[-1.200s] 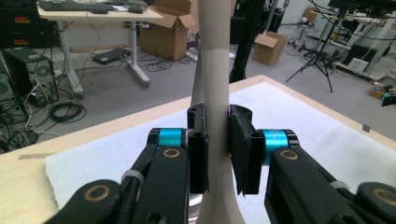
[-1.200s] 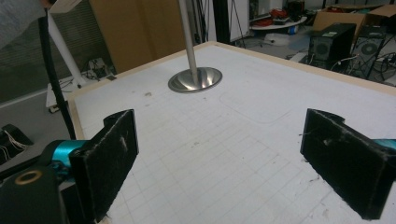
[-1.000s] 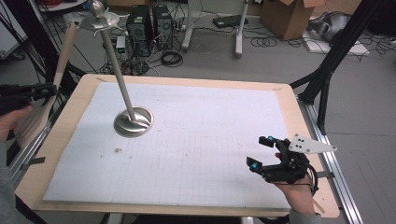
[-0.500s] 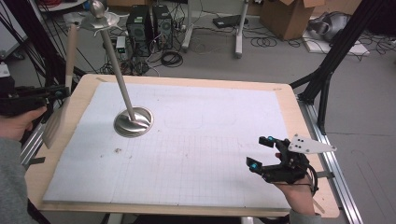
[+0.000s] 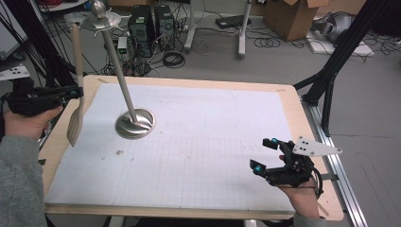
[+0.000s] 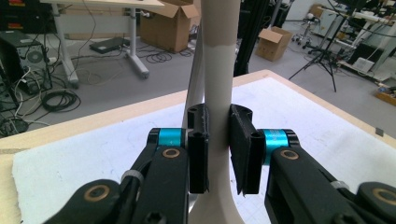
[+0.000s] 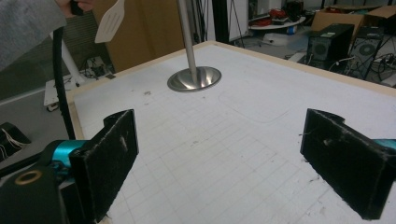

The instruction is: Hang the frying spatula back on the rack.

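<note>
In the high view my left gripper (image 5: 74,92) is at the table's left edge, shut on the handle of a pale slotted spatula (image 5: 74,124). The spatula stands upright with its blade hanging down. The left gripper view shows the handle (image 6: 218,70) pinched between both pads (image 6: 200,149). A metal stand (image 5: 135,124) with a round base and a leaning pole rises just right of the spatula. My right gripper (image 5: 263,154) rests low at the front right, open and holding nothing. In the right gripper view its jaws stand wide apart, with the stand's base (image 7: 194,78) and the spatula blade (image 7: 111,21) far ahead.
A white gridded sheet covers the wooden tabletop (image 5: 189,81). Computer towers (image 5: 151,23), cables and cardboard boxes (image 5: 288,16) lie on the floor beyond the far edge. A black tripod leg (image 5: 331,71) stands at the table's right side.
My left hand has carried the spatula to the right, closer to the stand, and a little lower. The right gripper has stayed where it was.
</note>
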A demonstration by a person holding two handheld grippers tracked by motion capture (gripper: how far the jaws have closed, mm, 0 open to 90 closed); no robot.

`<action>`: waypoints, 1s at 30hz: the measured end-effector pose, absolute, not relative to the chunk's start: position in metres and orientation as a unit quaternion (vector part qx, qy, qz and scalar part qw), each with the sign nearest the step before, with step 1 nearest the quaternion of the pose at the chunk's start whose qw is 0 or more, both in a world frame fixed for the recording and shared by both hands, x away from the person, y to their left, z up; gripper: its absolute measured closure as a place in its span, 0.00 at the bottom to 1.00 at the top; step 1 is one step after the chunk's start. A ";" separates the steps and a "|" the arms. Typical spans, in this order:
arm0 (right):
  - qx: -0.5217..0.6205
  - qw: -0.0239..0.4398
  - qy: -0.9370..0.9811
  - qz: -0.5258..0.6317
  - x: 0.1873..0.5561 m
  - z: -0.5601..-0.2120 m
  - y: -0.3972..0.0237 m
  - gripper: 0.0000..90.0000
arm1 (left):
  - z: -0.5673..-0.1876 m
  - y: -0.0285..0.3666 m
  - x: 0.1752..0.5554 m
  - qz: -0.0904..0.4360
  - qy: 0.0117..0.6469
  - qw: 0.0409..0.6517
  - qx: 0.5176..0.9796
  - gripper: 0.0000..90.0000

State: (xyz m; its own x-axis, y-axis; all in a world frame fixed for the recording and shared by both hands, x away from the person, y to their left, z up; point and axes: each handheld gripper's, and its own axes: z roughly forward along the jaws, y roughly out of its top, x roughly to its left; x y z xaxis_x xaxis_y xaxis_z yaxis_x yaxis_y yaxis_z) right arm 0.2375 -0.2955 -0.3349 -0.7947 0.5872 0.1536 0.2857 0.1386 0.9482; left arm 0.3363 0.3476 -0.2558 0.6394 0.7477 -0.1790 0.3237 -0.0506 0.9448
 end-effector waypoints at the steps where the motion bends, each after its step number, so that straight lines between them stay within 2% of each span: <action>1: 0.294 0.128 0.743 0.587 0.237 -0.335 -0.296 0.11 | -0.256 0.346 0.337 0.186 0.382 0.573 0.701 0.86; 25: 0.293 0.135 0.742 0.588 0.231 -0.333 -0.299 0.11 | -0.263 0.327 0.347 0.232 0.392 0.547 0.702 0.84; 30: 0.297 0.135 0.740 0.588 0.229 -0.334 -0.301 0.11 | -0.263 0.328 0.342 0.248 0.395 0.548 0.694 0.64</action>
State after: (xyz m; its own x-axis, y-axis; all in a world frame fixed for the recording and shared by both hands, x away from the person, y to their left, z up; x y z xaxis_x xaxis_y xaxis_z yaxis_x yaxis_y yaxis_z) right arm 0.2295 -0.3007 -0.3336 -0.7873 0.5980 0.1499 0.2813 0.1320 0.9505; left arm 0.3424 0.3282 -0.2631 0.5642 0.8209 -0.0888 0.2767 -0.0867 0.9570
